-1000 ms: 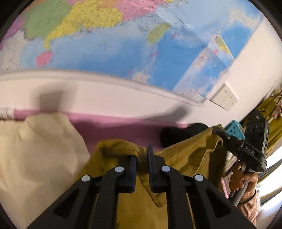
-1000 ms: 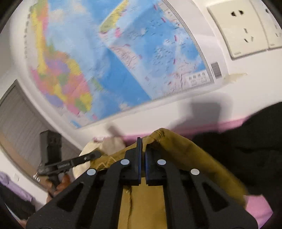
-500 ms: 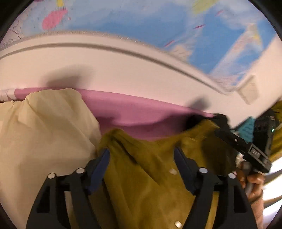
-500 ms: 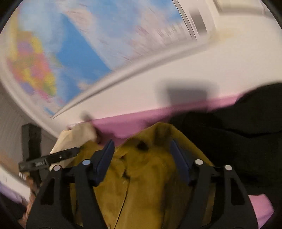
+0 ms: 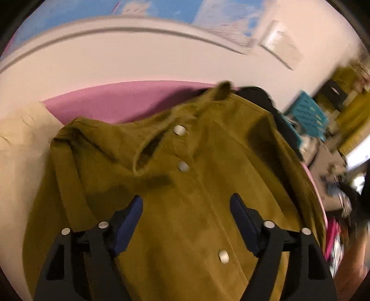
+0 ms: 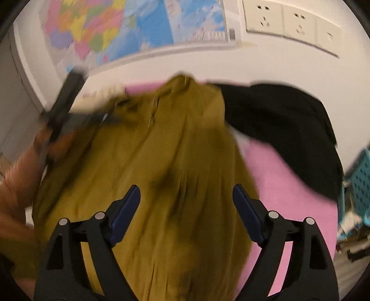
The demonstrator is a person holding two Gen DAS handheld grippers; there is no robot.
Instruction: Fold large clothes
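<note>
An olive-yellow button-front shirt lies spread on the pink surface, collar toward the wall, white buttons showing. My left gripper is open and empty above its front. In the right wrist view the same shirt lies lengthwise below my right gripper, which is open and empty. The left gripper shows blurred at the left of that view, over the shirt's far side.
A cream garment lies left of the shirt. A black garment lies to its right on the pink surface. A teal basket stands at the right. A wall with a map and sockets is behind.
Both grippers were shut on the shirt's top edge a second ago. They opened, let it drop flat, and have drawn back and tilted down over it.
</note>
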